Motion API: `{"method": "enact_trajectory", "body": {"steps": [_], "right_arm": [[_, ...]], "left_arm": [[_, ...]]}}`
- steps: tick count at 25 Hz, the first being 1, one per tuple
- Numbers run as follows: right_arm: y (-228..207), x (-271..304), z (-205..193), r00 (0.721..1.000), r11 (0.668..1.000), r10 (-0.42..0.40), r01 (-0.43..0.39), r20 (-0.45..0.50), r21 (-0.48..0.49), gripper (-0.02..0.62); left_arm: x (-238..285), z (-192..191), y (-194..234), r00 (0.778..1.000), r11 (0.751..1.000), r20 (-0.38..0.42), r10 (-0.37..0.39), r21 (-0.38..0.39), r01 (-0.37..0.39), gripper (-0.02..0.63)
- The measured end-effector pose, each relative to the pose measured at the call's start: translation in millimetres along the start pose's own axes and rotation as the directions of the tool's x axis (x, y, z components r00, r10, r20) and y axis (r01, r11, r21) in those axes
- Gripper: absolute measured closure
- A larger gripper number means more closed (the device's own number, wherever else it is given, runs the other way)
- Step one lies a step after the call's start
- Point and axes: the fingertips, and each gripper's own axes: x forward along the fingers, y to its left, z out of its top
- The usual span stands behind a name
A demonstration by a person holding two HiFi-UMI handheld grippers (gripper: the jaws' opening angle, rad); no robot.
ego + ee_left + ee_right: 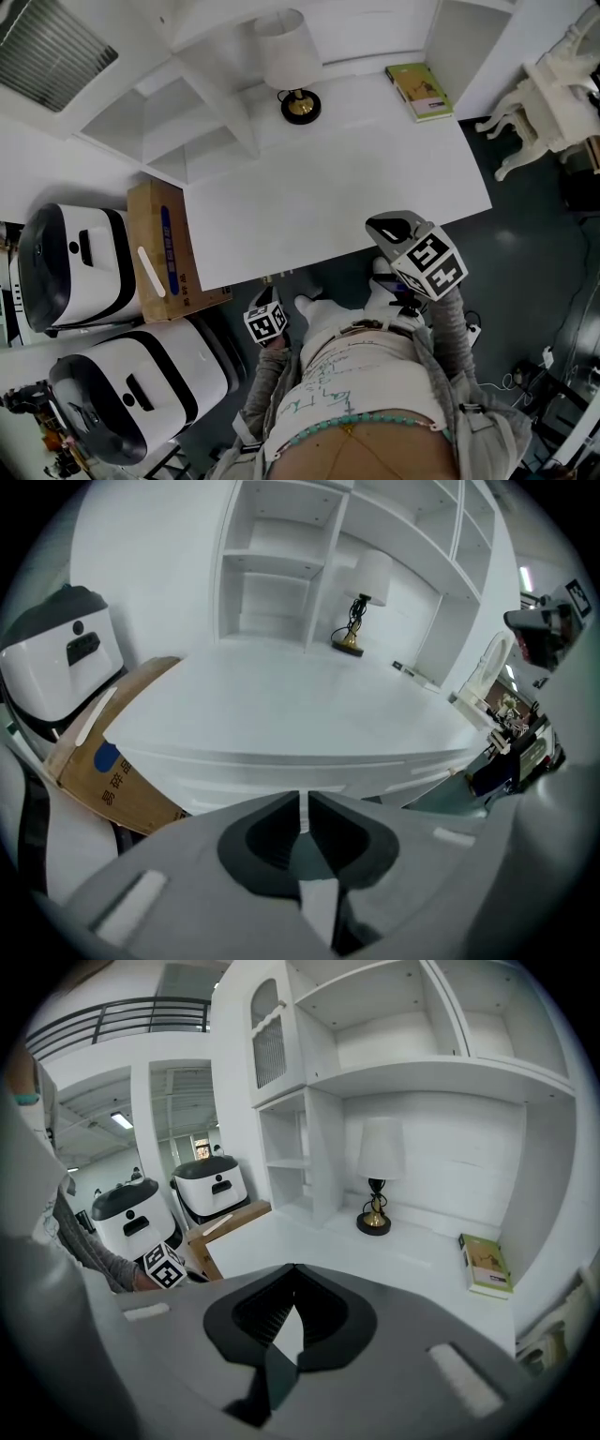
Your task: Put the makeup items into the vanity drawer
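Nearest the head camera is the person's torso, with a grey sleeve running out to each gripper.

- Left gripper (269, 314) is held low, just short of the table's near edge. In its own view, the left gripper (301, 799) has its jaws closed to a hairline slit with nothing between them.
- Right gripper (398, 234) is held higher, over the table's near right part. In its own view, the right gripper (294, 1274) has its jaws shut tip to tip and empty.
- The drawer front (225, 775) is a white band under the tabletop edge and looks closed. Its long axis runs left to right along that edge. It lies directly ahead of the left jaws, close but not touching. The right jaws point over it, toward the back wall.
- The table (375, 178) is white.
- A cardboard box (164, 253) leans at the table's left end, with blue print on its side.
- Two rounded white machines with black bands stand beside the box, one nearer (131, 389) and one farther (70, 267).
- At the back of the table is a lamp (298, 94) with a white shade and a dark stem on a gold foot.
- A green book (419, 91) lies flat at the back right. Its long axis runs front to back, and it is well apart from both jaws.
- White shelving (187, 122) stands behind the table and at its left.
- A white carved chair (553, 94) stands on the dark floor to the right.
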Motion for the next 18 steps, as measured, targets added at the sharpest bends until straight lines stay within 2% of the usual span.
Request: {"method": "enact_trajectory", "body": {"steps": [3,10,18], "right_arm": [[1,-1,2,1.000,1.000,-0.002,0.002,0.007,-0.002,0.567],[1,-4,1,1.000,1.000,-0.007,0.007,0.012,-0.005,0.568],[0,-8,-2,0.999,1.000,-0.026,0.026,0.020,0.001,0.567]], "left_arm": [[-9,14,-12,0.998,0.999,0.041,-0.038,0.018,0.037,0.597],[-19,46,-46,0.987,0.990,0.091,-0.133,0.058,0.128,0.598],[-34,88,-86,0.963,0.967,0.150,-0.225,0.154,0.202,0.598]]}}
